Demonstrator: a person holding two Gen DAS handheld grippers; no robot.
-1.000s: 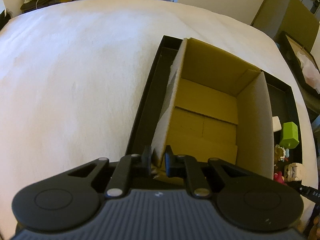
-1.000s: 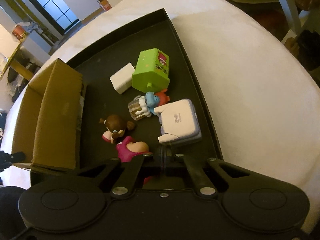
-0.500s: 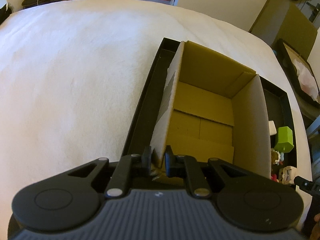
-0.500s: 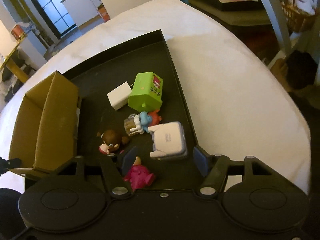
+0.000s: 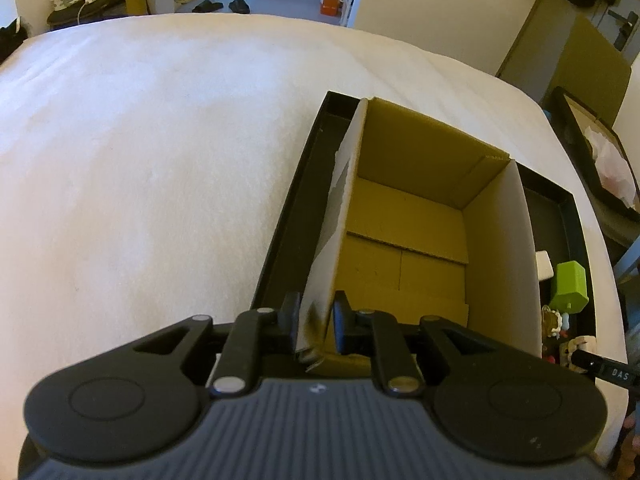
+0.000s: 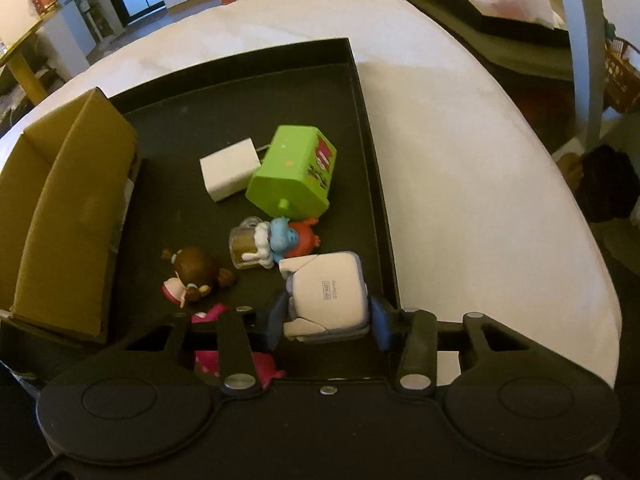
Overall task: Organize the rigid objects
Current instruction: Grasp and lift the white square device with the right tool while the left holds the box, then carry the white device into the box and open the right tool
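Jaws of my right gripper (image 6: 327, 322) are closing on the white rounded plastic charger case (image 6: 327, 296) in the black tray (image 6: 372, 152). My left gripper (image 5: 316, 322) pinches the near wall of the open brown cardboard box (image 5: 404, 240), jaws easing apart. Farther off lie toy figures, a green plastic box (image 6: 294, 174) and a white cube (image 6: 229, 168).

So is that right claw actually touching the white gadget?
Touching. In the right wrist view the right claw has a finger against each side of the white gadget, with no gap showing, and its jaws are closing on it.
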